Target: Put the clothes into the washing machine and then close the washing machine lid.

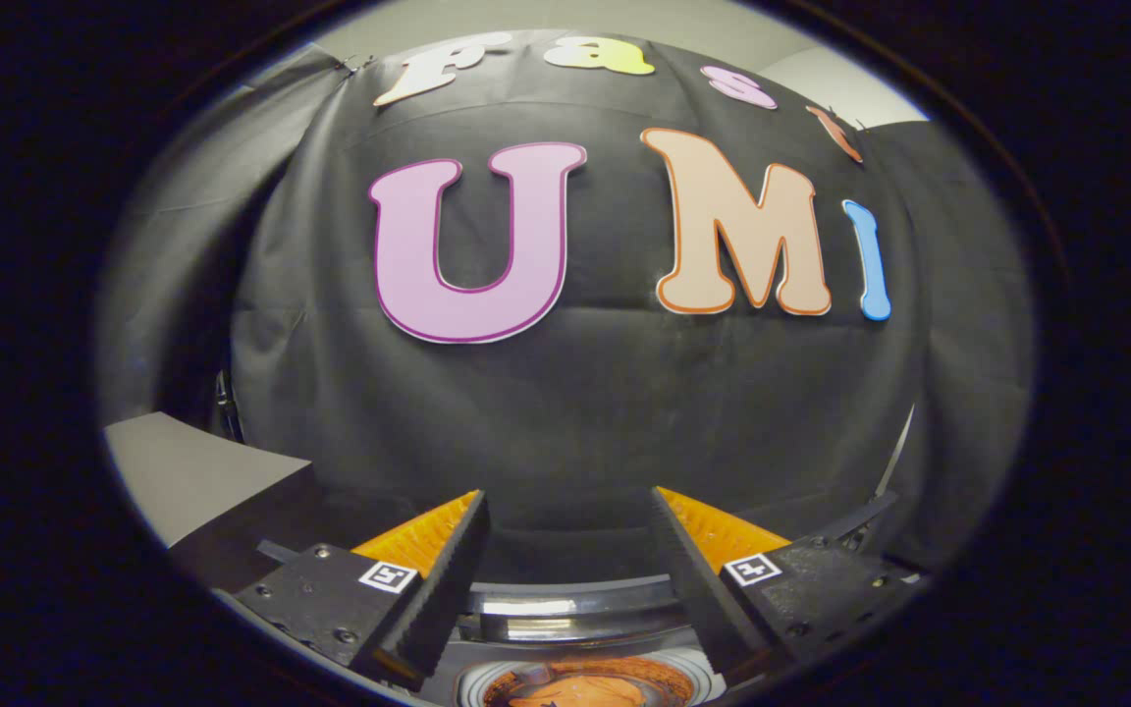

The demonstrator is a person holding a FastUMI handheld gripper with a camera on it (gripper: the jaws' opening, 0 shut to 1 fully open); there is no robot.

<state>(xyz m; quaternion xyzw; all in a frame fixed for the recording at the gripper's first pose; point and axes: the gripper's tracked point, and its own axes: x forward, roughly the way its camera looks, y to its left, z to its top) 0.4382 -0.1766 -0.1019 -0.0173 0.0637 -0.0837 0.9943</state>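
Note:
My gripper [567, 506] is open, its two fingers spread wide with nothing between them, and it looks at the booth's black cloth wall. Below and between the fingers lies the round opening of the washing machine [565, 601], seen from above with its dark rim and a shiny band. Down inside the drum rests an orange piece of clothing [585, 685], only partly visible. The washing machine lid cannot be made out here.
A grey flat surface [188, 471] with a dark edge stands to the left of the fingers, at about their height. The black cloth wall hangs close behind the machine. A thin pale strip [901, 447] runs down beside the cloth beyond the right finger.

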